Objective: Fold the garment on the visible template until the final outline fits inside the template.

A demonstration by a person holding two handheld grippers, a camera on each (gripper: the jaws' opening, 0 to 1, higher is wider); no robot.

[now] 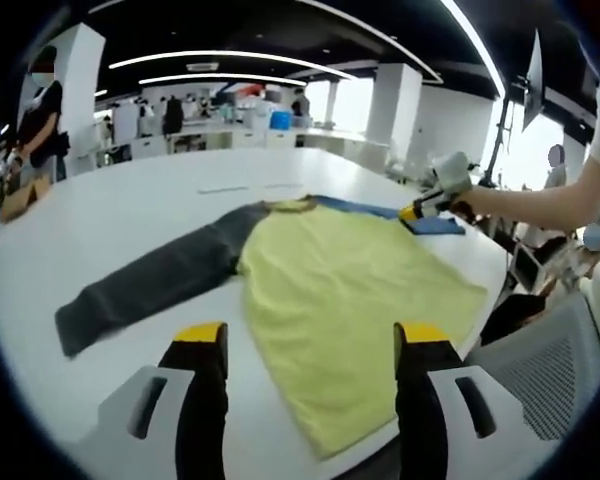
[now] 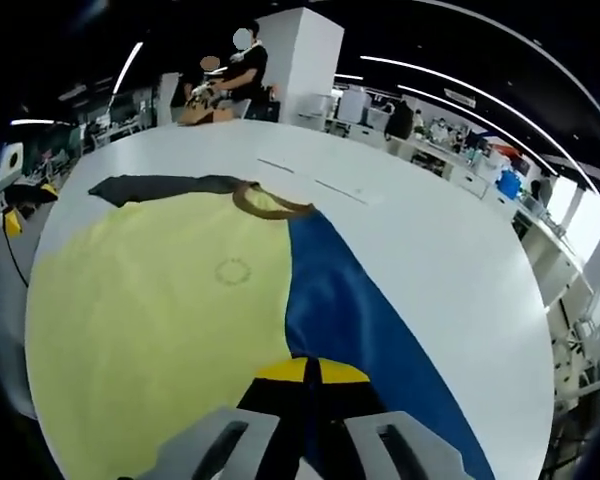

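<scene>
Blue sleeve (image 2: 380,330) runs toward 11 o'clock from the right hand-held gripper (image 2: 305,372), clenched on it; left hand-held gripper (image 1: 310,335) hangs released.

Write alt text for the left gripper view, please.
A yellow shirt with one grey sleeve and one blue sleeve lies flat on a white table. The left gripper hovers open near its hem; the right gripper pinches the blue sleeve.

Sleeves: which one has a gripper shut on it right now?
The blue sleeve. The right gripper is shut on it beside the yellow body, whereas the dark grey sleeve lies flat on the white table, untouched.
</scene>
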